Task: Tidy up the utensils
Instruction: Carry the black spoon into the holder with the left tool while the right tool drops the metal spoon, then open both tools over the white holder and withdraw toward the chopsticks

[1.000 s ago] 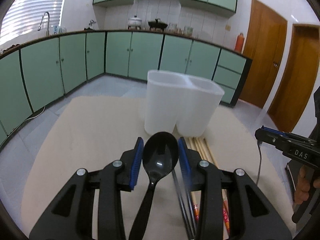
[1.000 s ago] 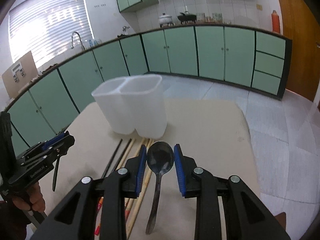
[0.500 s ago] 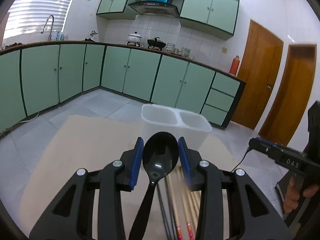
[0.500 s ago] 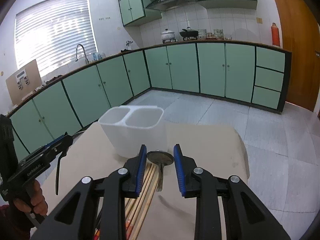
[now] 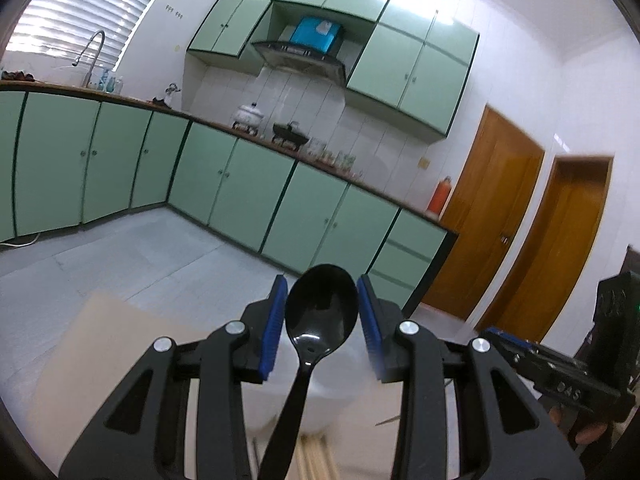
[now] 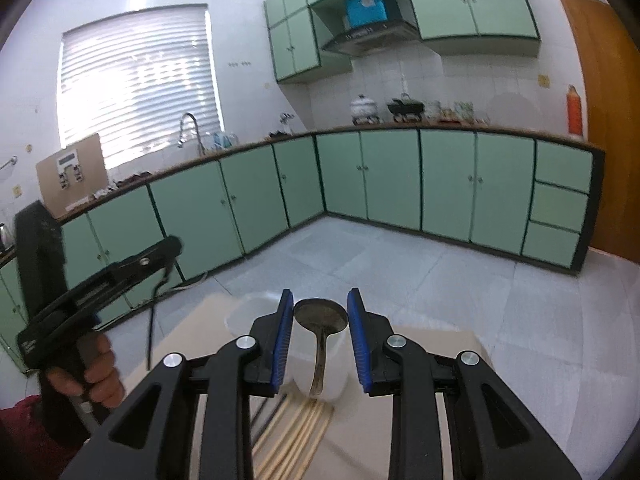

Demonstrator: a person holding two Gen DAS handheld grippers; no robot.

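My left gripper (image 5: 321, 318) is shut on a black plastic spoon (image 5: 316, 320), bowl upward between the blue pads. My right gripper (image 6: 320, 326) is shut on a metal spoon (image 6: 319, 320), bowl up. Both are raised and tilted upward above the table. The white two-compartment utensil holder (image 6: 248, 312) stands just below and behind the grippers, mostly hidden; it also shows in the left wrist view (image 5: 332, 400). Wooden chopsticks (image 6: 296, 436) and black chopsticks (image 6: 266, 414) lie on the beige table (image 6: 192, 340) in front of the holder.
The left gripper and the hand holding it show at the left of the right wrist view (image 6: 96, 292). The right gripper shows at the right of the left wrist view (image 5: 560, 376). Green kitchen cabinets (image 6: 400, 184) and grey floor lie beyond the table's far edge.
Both grippers have risen and tilted upward with their spoons. The holder and chopsticks have dropped to the bottom of both views.
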